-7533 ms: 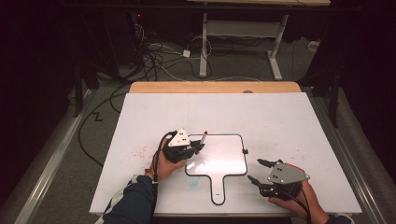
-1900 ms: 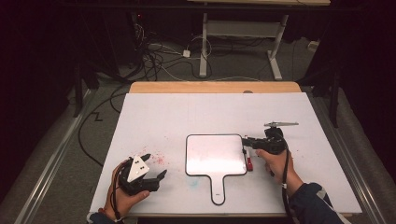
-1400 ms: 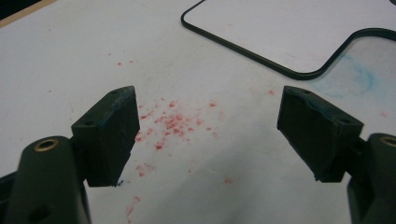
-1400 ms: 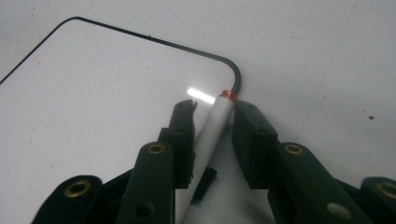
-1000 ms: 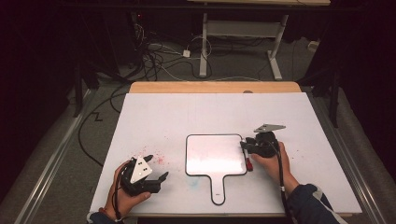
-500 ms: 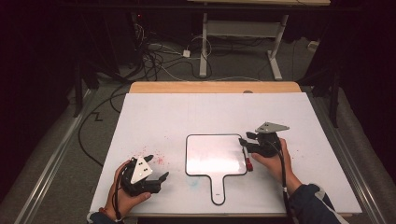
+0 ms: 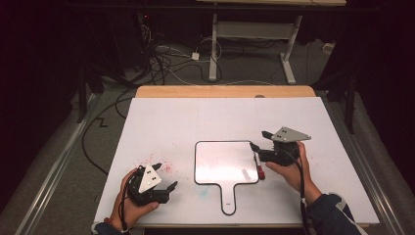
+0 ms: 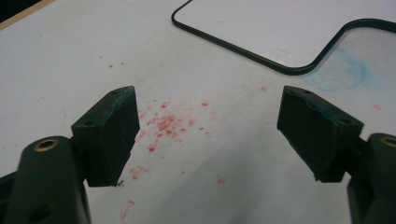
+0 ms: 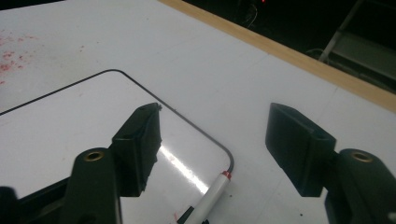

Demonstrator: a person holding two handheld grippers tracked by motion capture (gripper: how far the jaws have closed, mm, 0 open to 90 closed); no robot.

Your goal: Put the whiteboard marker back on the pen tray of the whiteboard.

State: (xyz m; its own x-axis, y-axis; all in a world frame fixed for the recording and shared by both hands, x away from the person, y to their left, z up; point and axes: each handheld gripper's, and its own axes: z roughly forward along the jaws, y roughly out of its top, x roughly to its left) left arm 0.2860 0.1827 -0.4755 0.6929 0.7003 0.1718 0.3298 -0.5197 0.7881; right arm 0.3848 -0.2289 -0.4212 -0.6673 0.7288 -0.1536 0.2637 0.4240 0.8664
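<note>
A small white board with a black rim and a short handle lies in the middle of the white table. A white marker with red ends lies along the board's right edge. My right gripper hangs just above the marker, pointing left; its jaws have just been opening, and nothing is between the pads. In the right gripper view the marker lies on the table below the open gripper, beside the board's corner. My left gripper rests open near the table's front left.
Red specks dot the table under the open left gripper, and a faint blue smear sits by the board's handle. A wooden strip marks the table's far edge. Cables and a desk frame lie on the floor beyond.
The right gripper's jaws have spread apart and it has lifted a little off the marker, which stays lying at the board's right edge. The left gripper has kept still.
</note>
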